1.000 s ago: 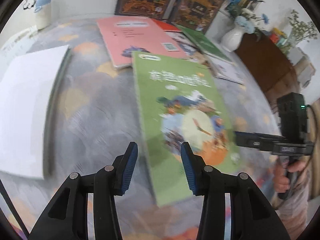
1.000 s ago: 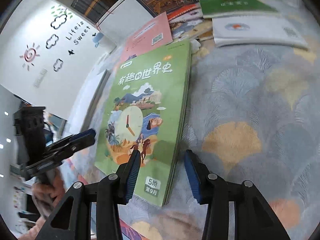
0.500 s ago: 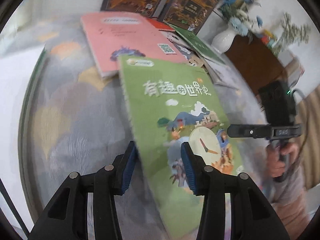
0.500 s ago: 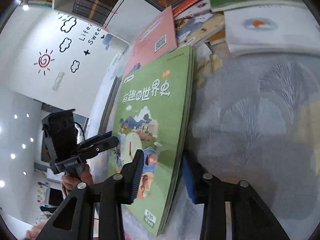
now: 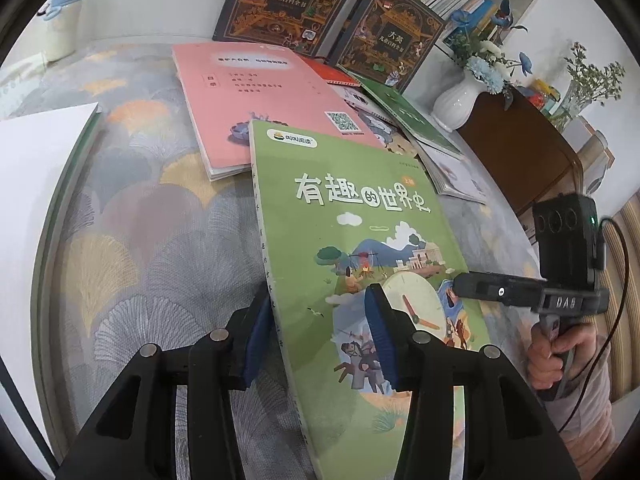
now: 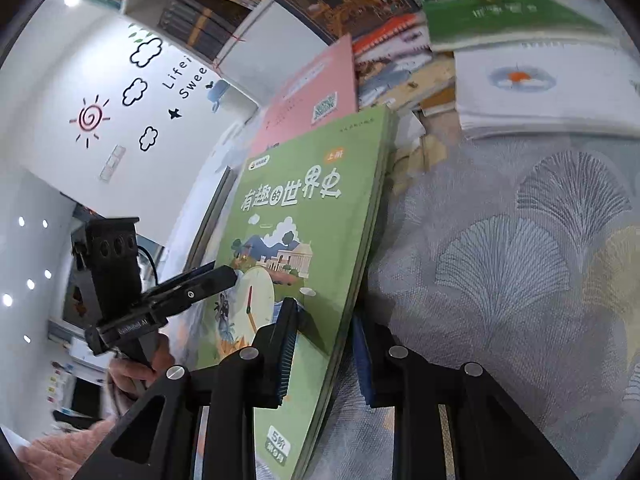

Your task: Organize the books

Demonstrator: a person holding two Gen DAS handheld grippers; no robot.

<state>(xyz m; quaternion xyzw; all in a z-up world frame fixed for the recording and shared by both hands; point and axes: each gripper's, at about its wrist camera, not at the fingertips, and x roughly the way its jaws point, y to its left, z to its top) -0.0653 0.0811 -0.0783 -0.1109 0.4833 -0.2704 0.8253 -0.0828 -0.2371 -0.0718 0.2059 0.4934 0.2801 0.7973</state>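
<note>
A green picture book (image 5: 360, 216) with a clock on its cover is tilted up off the patterned tablecloth; it also shows in the right wrist view (image 6: 304, 216). My left gripper (image 5: 320, 332) is open, its fingers either side of the book's spine edge. My right gripper (image 6: 326, 350) is open, its fingers straddling the book's opposite long edge. Each gripper shows in the other's view, at the book's sides. A pink book (image 5: 256, 92) lies flat beyond the green one.
Two dark ornate books (image 5: 288, 0) lean against the back shelf. A green book (image 5: 408, 116) and white books (image 6: 544, 88) lie at the right. A white vase (image 5: 456, 104) with flowers stands by a brown cabinet. A large white book (image 5: 32, 184) lies at the left.
Both grippers moved in onto the green book's two long edges. The book has risen from lying flat to tilted up between them.
</note>
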